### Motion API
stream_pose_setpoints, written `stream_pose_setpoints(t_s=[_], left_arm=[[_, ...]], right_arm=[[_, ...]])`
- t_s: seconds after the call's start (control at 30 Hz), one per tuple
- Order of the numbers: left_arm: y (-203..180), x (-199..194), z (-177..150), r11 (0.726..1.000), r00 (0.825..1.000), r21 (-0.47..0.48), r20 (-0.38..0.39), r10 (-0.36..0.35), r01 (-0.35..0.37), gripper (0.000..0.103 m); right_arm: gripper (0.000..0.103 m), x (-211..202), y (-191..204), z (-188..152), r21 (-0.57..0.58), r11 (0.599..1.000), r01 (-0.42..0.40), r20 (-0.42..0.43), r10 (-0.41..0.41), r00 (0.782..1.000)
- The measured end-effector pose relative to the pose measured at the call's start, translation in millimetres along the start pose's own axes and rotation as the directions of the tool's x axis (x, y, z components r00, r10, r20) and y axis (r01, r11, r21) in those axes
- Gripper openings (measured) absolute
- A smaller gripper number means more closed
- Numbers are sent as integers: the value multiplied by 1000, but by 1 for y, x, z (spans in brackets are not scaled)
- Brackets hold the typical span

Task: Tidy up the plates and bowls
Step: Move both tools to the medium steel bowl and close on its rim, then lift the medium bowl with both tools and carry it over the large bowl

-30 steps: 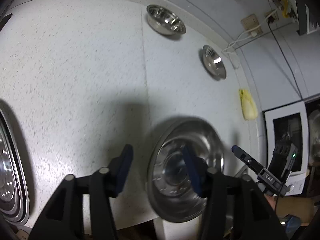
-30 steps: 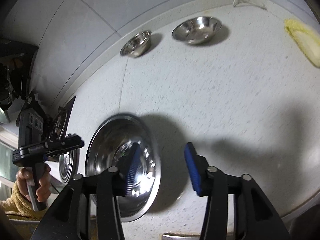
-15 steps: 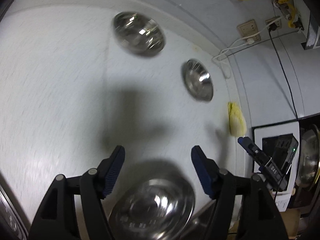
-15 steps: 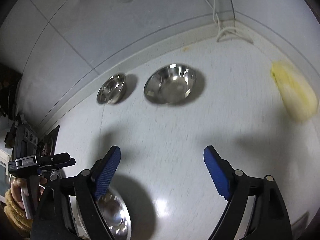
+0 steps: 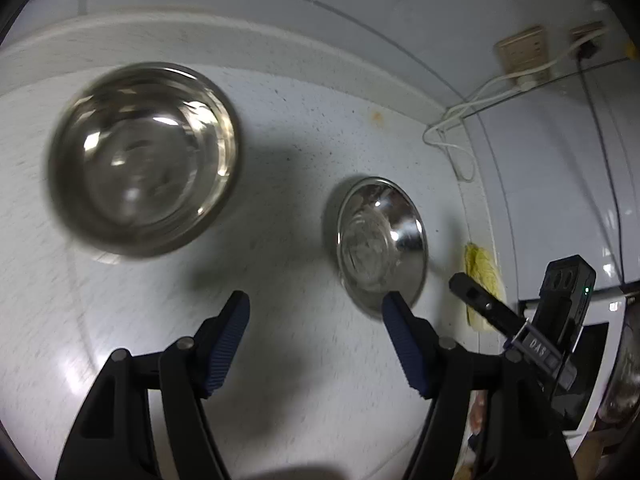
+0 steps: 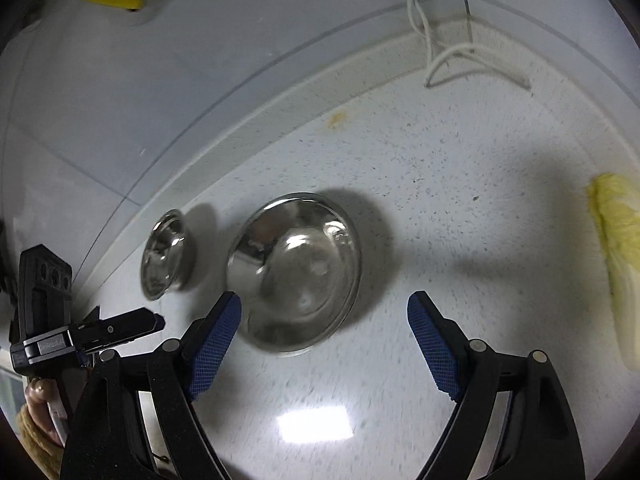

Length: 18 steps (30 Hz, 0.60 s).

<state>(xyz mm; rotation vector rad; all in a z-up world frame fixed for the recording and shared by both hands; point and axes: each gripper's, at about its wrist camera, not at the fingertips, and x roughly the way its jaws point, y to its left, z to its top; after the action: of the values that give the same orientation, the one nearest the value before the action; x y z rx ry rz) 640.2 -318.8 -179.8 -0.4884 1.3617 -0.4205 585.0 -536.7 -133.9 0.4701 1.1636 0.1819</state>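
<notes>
Two steel bowls stand on the white speckled counter near the back wall. In the left wrist view the deep bowl (image 5: 144, 158) is at upper left and the wider, shallower bowl (image 5: 380, 242) is right of centre. My left gripper (image 5: 316, 338) is open and empty, short of both, its right finger near the shallow bowl's rim. In the right wrist view the wide bowl (image 6: 296, 270) lies just ahead of my open, empty right gripper (image 6: 324, 336), and the smaller deep bowl (image 6: 166, 254) is to its left.
A yellow-green cabbage leaf (image 6: 618, 260) lies at the counter's right; it also shows in the left wrist view (image 5: 482, 276). A white cable (image 6: 460, 56) trails along the back edge from wall sockets (image 5: 522, 54). The other hand-held gripper (image 5: 532, 340) shows at the right.
Both grippers have moved forward from the large steel plate near the front edge toward the two bowls at the back. Both have opened wider. The plate has left both views.
</notes>
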Motion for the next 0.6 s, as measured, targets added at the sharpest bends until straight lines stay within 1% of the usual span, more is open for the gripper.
stream_pose_setpoints(t_s=[0.07,0.17,0.23,0.3,0.33,0.37,0.4,0.43,0.47,0.5,0.53,0.57,0.6], left_arm=[[-6,15,9,999,999,22,-12,32,-31,67],[-16,33,19,997,998,60,-36,44,-41,65],[-23,44,24,994,997,85,-40,65,-61,65],[-27,51,28,994,997,92,-43,71,-66,65],[-28,56,29,992,996,101,-49,75,-70,62],[-30,62,30,991,995,111,-57,86,-79,53],[-30,65,30,991,994,112,-70,81,-73,46],[-30,70,31,993,993,108,-97,67,-57,34],[-30,75,32,994,992,103,-114,52,-40,20],[-30,77,33,993,991,106,-119,57,-44,14],[-31,78,34,992,991,115,-119,63,-49,10],[-30,77,35,991,991,123,-113,68,-54,8],[-29,76,37,992,992,118,-113,58,-45,8]], right_arm=[[82,10,-5,5,4,1000,5,-12,-5,1000],[81,21,-5,8,-8,1000,8,-32,-8,999],[74,28,-3,10,-20,1000,15,-42,-16,999],[58,32,-3,10,-21,1000,16,-54,-17,998],[53,34,-3,10,-25,999,24,-57,-25,998],[41,38,-4,11,-29,999,37,-66,-38,997],[31,42,-2,12,-30,999,42,-77,-44,996],[28,46,-2,12,-26,999,41,-94,-44,995],[23,48,-2,13,-27,999,46,-97,-49,994],[17,49,0,14,-31,998,50,-97,-53,994],[15,50,0,15,-30,998,48,-99,-51,994],[14,50,0,15,-24,998,52,-98,-55,994],[11,49,-1,16,-17,999,50,-99,-52,994]])
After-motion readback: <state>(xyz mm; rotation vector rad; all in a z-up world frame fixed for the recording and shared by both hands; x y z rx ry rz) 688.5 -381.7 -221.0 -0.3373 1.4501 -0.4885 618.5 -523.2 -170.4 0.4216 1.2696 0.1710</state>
